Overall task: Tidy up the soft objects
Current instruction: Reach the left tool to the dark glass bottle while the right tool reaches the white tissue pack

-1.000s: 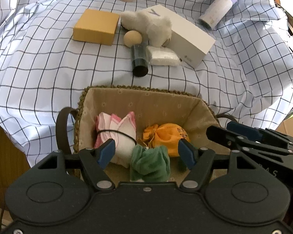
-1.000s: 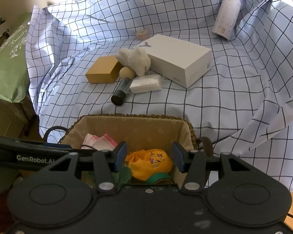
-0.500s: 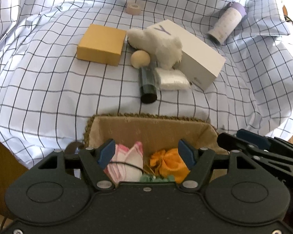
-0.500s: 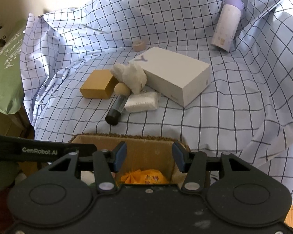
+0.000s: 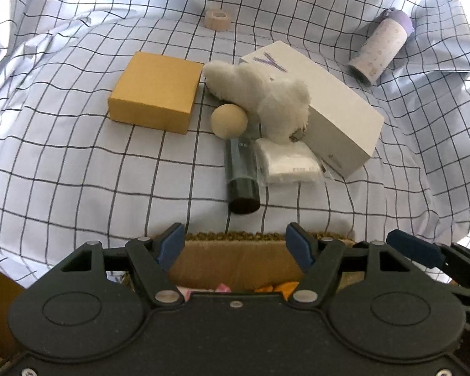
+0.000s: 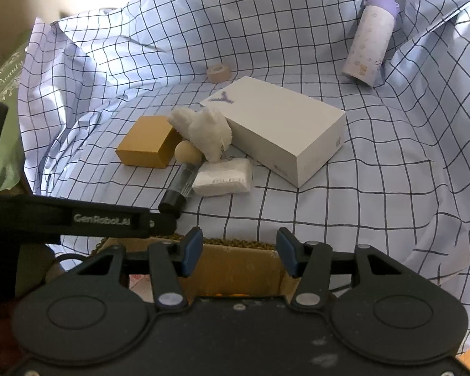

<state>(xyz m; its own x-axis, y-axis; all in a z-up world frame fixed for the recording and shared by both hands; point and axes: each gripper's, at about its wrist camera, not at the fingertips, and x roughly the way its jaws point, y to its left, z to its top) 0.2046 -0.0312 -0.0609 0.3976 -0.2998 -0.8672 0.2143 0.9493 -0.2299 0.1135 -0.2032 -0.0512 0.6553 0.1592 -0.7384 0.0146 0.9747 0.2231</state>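
Note:
A white plush toy [image 5: 266, 97] lies against a white box [image 5: 326, 116] in the middle of the checked cloth; it also shows in the right wrist view [image 6: 206, 133]. A white tissue pack [image 5: 286, 164] lies in front of it, also in the right wrist view [image 6: 224, 177]. A woven basket [image 5: 235, 260] sits at the near edge, its soft items mostly hidden behind my grippers. My left gripper [image 5: 235, 244] is open and empty above the basket's far rim. My right gripper [image 6: 239, 255] is open and empty above the basket [image 6: 232, 264].
On the cloth lie a tan box [image 5: 155, 92], a beige ball [image 5: 229, 120], a dark tube [image 5: 241, 177], a tape roll [image 5: 217, 18] and a lilac bottle [image 5: 380, 47]. The left gripper's arm [image 6: 78, 219] crosses the right wrist view. A green bag [image 6: 3, 100] stands at left.
Both grippers have drawn up and back from the basket's inside. The soft items in the basket have dropped almost out of sight. Both stay open.

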